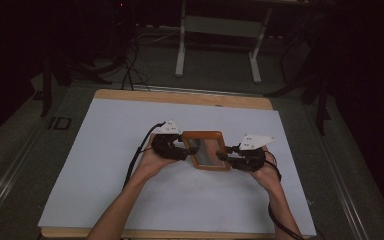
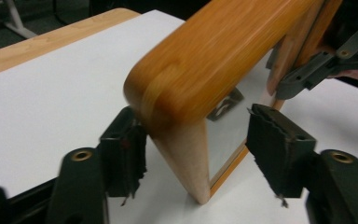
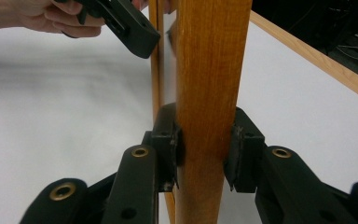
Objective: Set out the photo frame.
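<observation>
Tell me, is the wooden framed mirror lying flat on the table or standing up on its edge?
Standing on edge. The wooden framed mirror rests one lower corner on the white table, and the right gripper clamps its side rail.

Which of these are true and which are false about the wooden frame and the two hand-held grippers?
1. The right hand-held gripper clamps the wooden frame. True.
2. The left hand-held gripper squeezes the frame with both pads. False: one pad touches, the other stands apart from the glass side.
3. The frame lies flat on the white sheet. False: it is tilted up on an edge.
4. The frame is blue plastic. False: it is orange-brown wood.
5. A wooden table edge shows beyond the sheet. True.
</observation>
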Motion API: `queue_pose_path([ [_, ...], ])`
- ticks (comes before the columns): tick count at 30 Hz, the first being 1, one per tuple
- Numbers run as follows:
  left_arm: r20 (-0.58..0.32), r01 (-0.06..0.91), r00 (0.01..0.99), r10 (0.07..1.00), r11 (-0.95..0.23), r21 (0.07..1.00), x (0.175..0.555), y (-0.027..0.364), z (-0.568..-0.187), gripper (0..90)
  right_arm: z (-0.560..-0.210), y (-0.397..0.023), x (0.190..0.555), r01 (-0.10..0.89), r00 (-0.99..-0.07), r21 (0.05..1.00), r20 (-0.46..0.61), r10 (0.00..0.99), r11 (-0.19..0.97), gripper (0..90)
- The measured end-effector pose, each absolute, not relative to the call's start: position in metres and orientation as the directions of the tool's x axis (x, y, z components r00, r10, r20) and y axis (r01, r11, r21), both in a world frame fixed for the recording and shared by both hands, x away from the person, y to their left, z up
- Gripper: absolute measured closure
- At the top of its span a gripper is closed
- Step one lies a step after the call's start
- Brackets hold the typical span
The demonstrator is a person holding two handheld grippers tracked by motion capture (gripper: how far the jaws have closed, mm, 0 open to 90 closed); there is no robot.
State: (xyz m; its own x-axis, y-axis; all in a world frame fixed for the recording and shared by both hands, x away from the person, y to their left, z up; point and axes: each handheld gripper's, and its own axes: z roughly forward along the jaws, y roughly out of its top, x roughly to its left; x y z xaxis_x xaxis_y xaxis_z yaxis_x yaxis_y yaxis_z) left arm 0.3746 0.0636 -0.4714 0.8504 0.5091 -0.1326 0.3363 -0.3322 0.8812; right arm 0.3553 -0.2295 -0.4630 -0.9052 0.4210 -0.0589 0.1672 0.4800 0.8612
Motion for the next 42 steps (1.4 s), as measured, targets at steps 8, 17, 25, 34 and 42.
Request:
queue_pose_path([
  [8, -0.103, 0.315, 0.863, 0.495, -0.366, 0.875, 0.373, 0.052, -0.478, 46.4, -0.467, -0.236, 0.355, 0.187, -0.898, 0.862, -0.045, 0.439, 0.471, 68.1],
  [17, -0.070, 0.302, 0.863, 0.500, -0.400, 0.865, 0.372, 0.041, -0.483, 47.8, -0.473, -0.243, 0.354, 0.208, -0.888, 0.865, -0.029, 0.458, 0.457, 67.5],
  [25, -0.018, 0.274, 0.865, 0.501, -0.441, 0.855, 0.369, 0.023, -0.488, 51.5, -0.484, -0.255, 0.354, 0.256, -0.864, 0.853, -0.009, 0.504, 0.454, 63.9],
  [34, 0.021, 0.242, 0.870, 0.493, -0.463, 0.853, 0.365, 0.016, -0.487, 55.7, -0.494, -0.264, 0.355, 0.304, -0.846, 0.849, 0.033, 0.532, 0.432, 61.4],
  [42, 0.012, 0.244, 0.874, 0.485, -0.460, 0.854, 0.365, 0.018, -0.486, 57.7, -0.497, -0.267, 0.356, 0.326, -0.841, 0.865, 0.082, 0.534, 0.380, 61.3],
])
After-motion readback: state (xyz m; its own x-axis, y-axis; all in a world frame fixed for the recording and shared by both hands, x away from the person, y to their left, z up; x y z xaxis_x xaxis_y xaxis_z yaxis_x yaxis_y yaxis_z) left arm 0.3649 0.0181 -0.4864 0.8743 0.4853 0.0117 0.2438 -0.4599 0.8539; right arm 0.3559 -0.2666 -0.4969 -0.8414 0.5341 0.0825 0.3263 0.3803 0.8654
